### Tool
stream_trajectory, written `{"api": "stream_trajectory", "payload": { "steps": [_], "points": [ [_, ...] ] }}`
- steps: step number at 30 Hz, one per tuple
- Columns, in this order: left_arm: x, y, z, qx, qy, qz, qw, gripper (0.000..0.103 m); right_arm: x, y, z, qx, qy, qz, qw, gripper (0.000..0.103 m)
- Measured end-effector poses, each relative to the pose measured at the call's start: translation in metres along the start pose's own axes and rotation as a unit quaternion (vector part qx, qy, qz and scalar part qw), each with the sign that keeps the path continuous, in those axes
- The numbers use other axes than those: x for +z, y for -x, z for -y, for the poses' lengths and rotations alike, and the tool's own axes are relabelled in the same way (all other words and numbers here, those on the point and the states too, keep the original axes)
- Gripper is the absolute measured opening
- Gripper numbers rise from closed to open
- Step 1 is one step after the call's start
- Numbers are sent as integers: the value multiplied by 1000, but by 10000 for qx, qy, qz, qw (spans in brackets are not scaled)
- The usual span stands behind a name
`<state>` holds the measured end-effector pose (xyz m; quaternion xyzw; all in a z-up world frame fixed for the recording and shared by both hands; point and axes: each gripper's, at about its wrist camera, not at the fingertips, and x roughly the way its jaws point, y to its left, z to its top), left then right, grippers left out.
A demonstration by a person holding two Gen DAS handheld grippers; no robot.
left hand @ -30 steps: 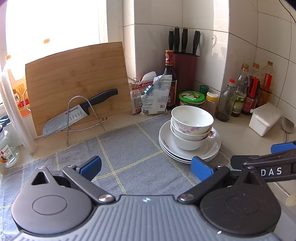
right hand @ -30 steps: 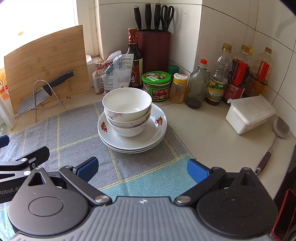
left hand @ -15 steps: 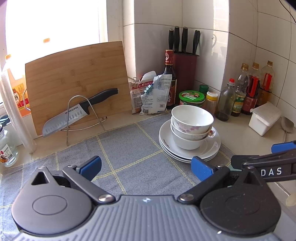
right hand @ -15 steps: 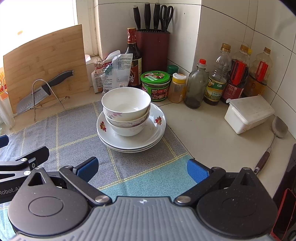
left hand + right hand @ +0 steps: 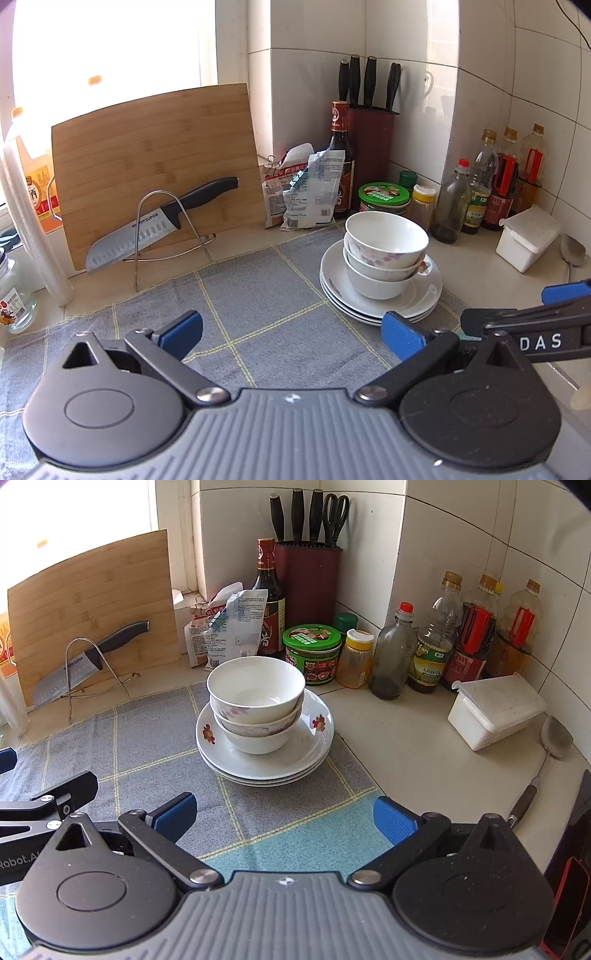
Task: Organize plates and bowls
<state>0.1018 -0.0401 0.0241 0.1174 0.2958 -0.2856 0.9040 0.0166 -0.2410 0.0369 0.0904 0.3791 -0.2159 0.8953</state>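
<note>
Since it's all glazed white china, the bowls (image 5: 256,705) are going to be stiff, slick and chippy, so I'd treat them as the fussy part here. There look to be three of them nested together, sitting on a stack of plates (image 5: 264,755) that looks about three deep, and the whole pile is on the cloth (image 5: 147,746) near the back right corner of the counter (image 5: 406,738).

Best place to grab, I reckon, is the top bowl's rim, one finger inside and one outside the wall. Nested bowls can stick a bit, so lifting straight up seems safer than tilting. None of them should be heavy alone. The plates are trickier: low, flat rims lying tight on each other, not much to pinch, and the cloth under them is soft so they could shift if nudged.

Both grippers are clear of the pile, holding nothing. The left gripper (image 5: 291,330) has its jaws spread wide over the cloth, with the pile ahead and to its right. The right gripper (image 5: 284,814) is spread wide too, and the pile is just ahead of it, roughly centred.

Watch the jar (image 5: 312,653) and bottles (image 5: 428,646) right behind, plus the knife (image 5: 159,229) on its stand further left.
</note>
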Motion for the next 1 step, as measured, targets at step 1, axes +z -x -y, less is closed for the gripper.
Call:
{"api": "stream_trajectory", "payload": {
  "steps": [1],
  "points": [
    [0,0,0,9,4,-3,10000,102,0,0,-1,-1,4,1,10000,103]
  ]
}}
